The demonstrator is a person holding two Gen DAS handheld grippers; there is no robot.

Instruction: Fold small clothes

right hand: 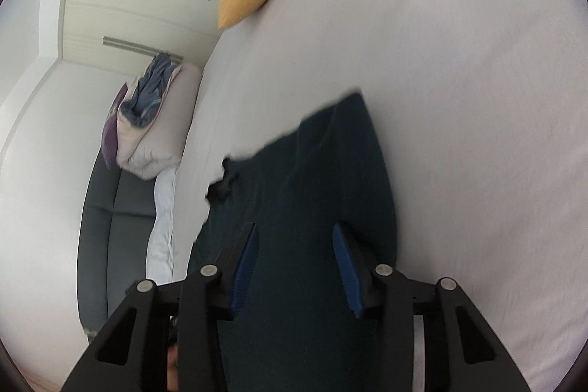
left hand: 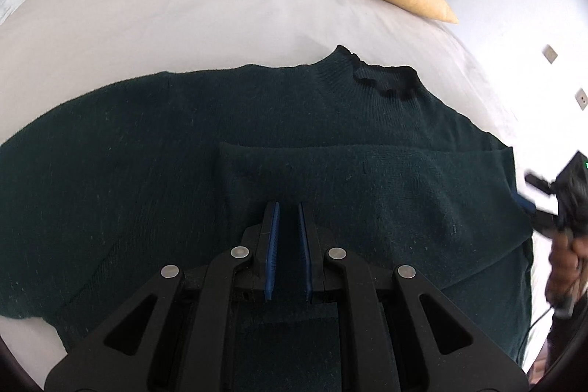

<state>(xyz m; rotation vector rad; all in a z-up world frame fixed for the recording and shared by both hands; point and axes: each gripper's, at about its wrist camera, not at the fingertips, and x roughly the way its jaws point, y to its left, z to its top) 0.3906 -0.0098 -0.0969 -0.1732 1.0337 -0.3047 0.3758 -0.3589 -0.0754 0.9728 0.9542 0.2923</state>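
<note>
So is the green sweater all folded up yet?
Partly folded. The sweater lies spread on the bed, with only one sleeve folded across its front.

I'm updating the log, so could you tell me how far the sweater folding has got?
Done: one sleeve lies folded across the dark green sweater on the bed. In hand: nothing; the left gripper hovers nearly closed, the right gripper open. Left: the other sleeve and the body folds.
</note>
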